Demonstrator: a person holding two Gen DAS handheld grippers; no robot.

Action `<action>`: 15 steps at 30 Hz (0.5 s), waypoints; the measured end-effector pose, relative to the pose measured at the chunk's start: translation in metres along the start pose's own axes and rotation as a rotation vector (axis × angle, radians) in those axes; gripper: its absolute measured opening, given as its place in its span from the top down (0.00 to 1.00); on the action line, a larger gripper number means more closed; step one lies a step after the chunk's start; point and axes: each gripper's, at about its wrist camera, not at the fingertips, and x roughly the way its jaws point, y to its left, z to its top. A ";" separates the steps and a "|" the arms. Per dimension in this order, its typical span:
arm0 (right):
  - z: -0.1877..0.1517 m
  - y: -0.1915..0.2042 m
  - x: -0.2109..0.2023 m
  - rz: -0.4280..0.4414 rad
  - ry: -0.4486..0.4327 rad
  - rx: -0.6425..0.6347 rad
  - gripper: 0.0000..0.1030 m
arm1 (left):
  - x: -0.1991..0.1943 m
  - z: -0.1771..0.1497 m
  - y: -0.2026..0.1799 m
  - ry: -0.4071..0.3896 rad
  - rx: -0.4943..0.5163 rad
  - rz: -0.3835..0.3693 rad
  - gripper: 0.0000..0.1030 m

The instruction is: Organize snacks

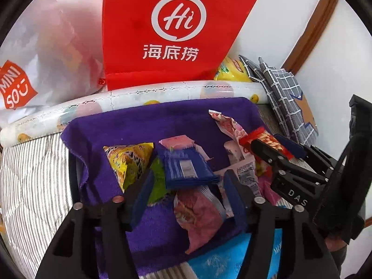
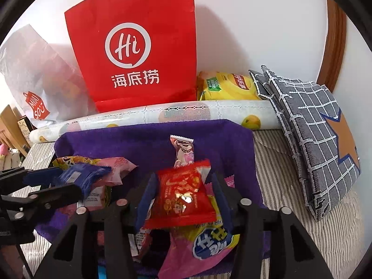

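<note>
Several snack packets lie on a purple towel [image 1: 139, 125] that also shows in the right wrist view [image 2: 144, 139]. My left gripper [image 1: 186, 181] is shut on a blue packet [image 1: 186, 165], held just above the pile; it also shows in the right wrist view [image 2: 79, 176]. My right gripper [image 2: 181, 197] is shut on a red packet [image 2: 183, 197], also seen in the left wrist view [image 1: 262, 139]. A yellow packet [image 1: 127, 160], a pink packet [image 1: 200, 216] and a long pink-white packet [image 2: 183, 151] lie on the towel.
A red paper bag [image 2: 137, 46] stands against the wall behind the towel, with a white Miniso bag [image 2: 39, 79] to its left and a yellow chip bag [image 2: 227, 86] to its right. A grey checked cushion [image 2: 313, 127] leans at the right. A rolled mat [image 2: 162, 114] lies behind the towel.
</note>
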 end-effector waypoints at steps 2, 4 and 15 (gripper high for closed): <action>0.000 0.000 -0.005 -0.008 -0.010 0.011 0.45 | -0.007 -0.002 0.000 -0.009 0.000 -0.001 0.35; -0.001 0.001 -0.011 -0.011 -0.024 0.023 0.45 | -0.016 -0.005 0.000 -0.022 -0.003 0.006 0.31; -0.006 0.007 -0.074 -0.024 -0.049 0.050 0.33 | -0.067 -0.031 -0.022 -0.089 0.019 0.071 0.18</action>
